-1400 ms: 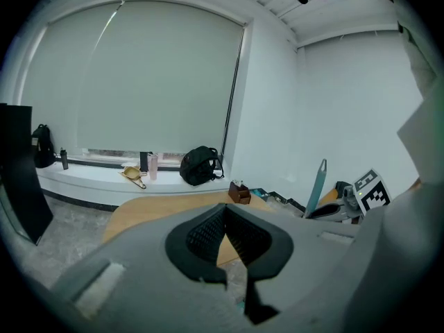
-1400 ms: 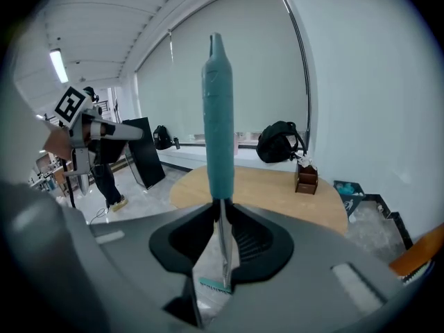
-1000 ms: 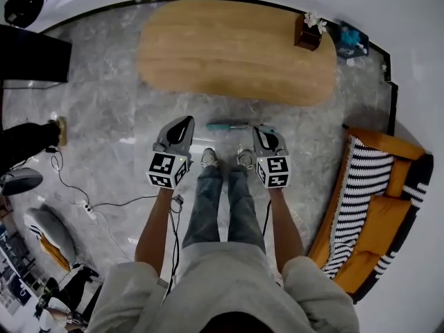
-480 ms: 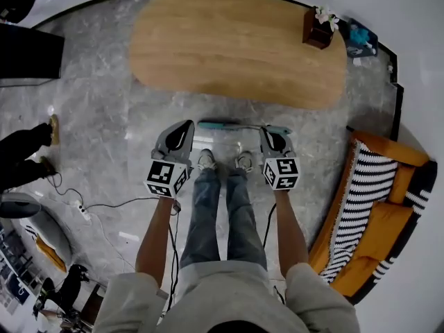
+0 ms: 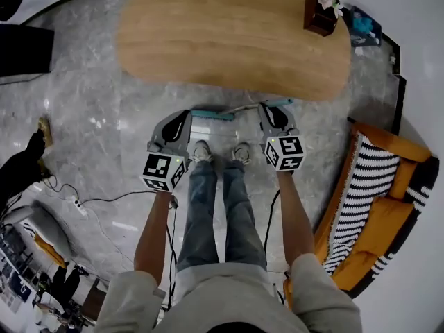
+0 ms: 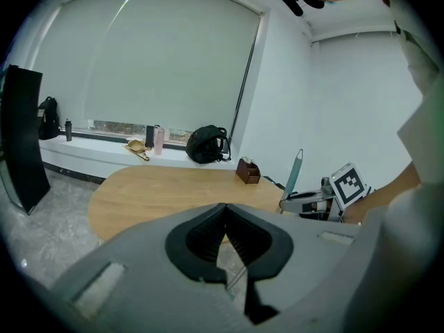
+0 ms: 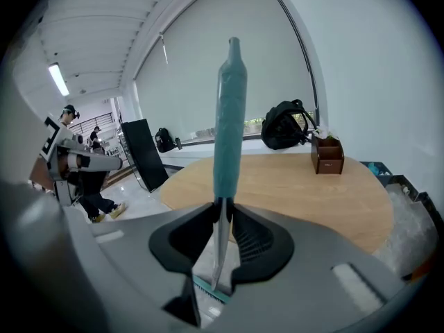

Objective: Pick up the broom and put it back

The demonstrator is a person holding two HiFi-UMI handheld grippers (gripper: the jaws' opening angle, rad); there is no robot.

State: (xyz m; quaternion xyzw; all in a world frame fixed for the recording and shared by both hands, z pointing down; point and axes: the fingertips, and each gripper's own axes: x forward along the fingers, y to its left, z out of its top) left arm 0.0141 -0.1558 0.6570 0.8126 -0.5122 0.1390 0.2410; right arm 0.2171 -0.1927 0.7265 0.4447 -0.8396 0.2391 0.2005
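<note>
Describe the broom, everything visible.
The broom has a teal grip, a thin silvery shaft and a teal head. The right gripper is shut on the shaft just below the grip. The head sits low beside the wooden table, ahead of the person's shoes; floor contact is unclear.

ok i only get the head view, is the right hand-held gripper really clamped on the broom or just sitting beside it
observer: Clamped. In the right gripper view, the right hand-held gripper has its jaws closed on the thin metal shaft of the broom. The teal grip stands up past the jaw tips.
operator: and the left one, anything in it
observer: No. The left gripper view shows the left hand-held gripper with its jaws shut tip to tip and nothing held between them.
</note>
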